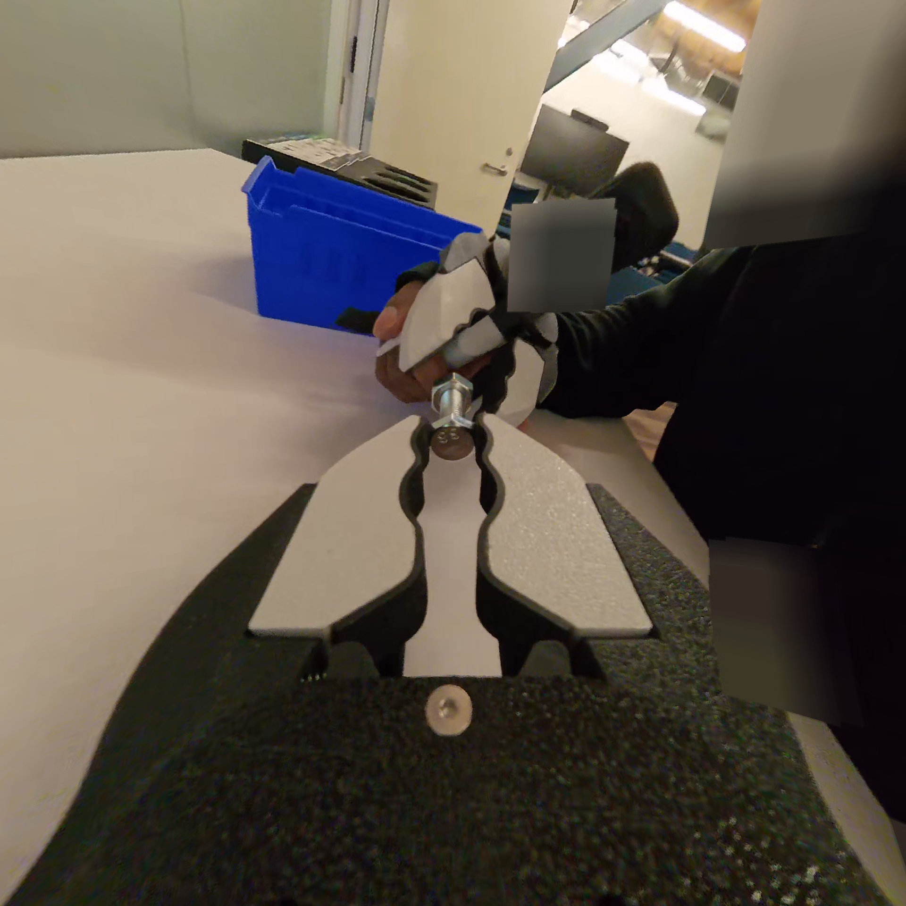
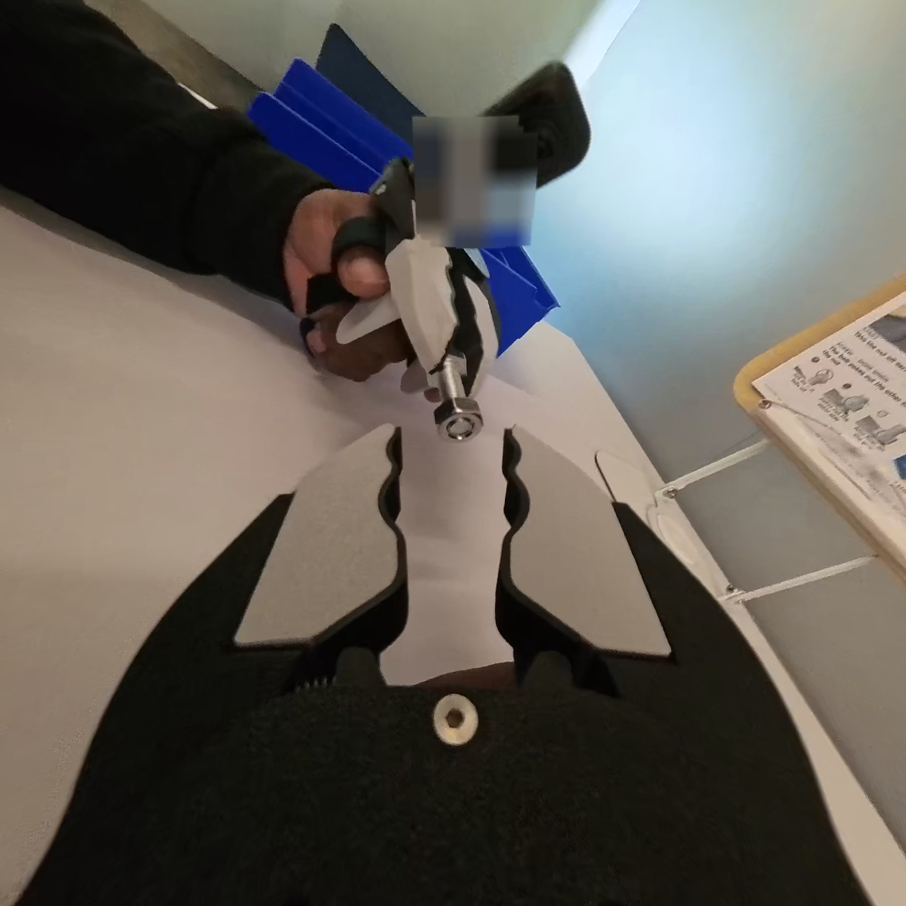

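Our left gripper (image 1: pixel 450 443) clamped on the head of a steel bolt (image 1: pixel 448 399) above the white table (image 1: pixel 147 343), a hex nut (image 2: pixel 458 416) near the far end of the shank, our right gripper (image 2: pixel 453 431) spread wide just short of that nut, not touching it, blue bin (image 1: pixel 333 255) behind.

Bolt (image 1: pixel 450 399): silver metal, hex head, threaded shank; head clamped between the left gripper's (image 1: pixel 450 431) dark wavy pads, shank pointing away from it, above the white table (image 1: pixel 147 343).
Bolt head face: round, dull, stamped marks, turned toward the left wrist camera.
Nut (image 2: pixel 458 416): silver hex, threaded on near the free end of the shank; shank tip shows through its middle.
Right gripper (image 2: pixel 453 434): fingers spread wide, either side of the nut, clear gap on both sides.
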Available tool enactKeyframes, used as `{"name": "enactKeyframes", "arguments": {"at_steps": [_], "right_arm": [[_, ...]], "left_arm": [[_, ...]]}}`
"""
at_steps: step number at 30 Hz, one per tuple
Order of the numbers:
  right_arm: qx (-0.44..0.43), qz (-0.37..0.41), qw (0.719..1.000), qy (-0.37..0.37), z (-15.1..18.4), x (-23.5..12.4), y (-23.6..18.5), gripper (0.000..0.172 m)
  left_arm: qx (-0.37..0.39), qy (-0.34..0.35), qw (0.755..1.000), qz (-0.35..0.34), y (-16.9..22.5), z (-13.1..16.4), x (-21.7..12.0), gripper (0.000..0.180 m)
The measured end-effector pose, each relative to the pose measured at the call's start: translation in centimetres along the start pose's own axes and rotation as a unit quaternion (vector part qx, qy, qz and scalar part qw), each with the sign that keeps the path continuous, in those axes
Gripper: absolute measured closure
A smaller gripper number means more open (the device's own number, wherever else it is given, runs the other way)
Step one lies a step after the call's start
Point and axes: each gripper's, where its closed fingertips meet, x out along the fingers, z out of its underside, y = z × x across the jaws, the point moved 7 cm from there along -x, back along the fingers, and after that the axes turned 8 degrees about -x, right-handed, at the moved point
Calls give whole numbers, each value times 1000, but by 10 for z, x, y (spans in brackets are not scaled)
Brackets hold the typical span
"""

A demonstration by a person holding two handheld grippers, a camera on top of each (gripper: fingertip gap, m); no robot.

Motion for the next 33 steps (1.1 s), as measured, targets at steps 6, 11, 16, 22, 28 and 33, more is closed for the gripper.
{"name": "enactKeyframes", "arguments": {"at_steps": [6, 11, 16, 22, 28, 33], "right_arm": [[60, -42, 997, 0, 0, 2, -1, 154], [394, -175, 901, 51, 9, 4, 11, 155], [443, -195, 870, 97, 11, 2, 15, 137], [123, -53, 990, 51, 1, -4, 6, 122], [12, -4, 1000, 7, 0, 0, -2, 132], [125, -63, 990, 1, 3, 2, 3, 152]], "left_arm": [[19, -32, 999, -16, 0, 5, 6, 164], [232, -82, 965, -91, 12, 8, 9, 163], [261, -95, 955, -104, 16, 9, 15, 163], [110, -32, 992, -57, 7, 0, 5, 164], [47, -21, 998, -23, 4, 1, 4, 163], [128, -58, 988, -64, 7, 5, 9, 163]]}}
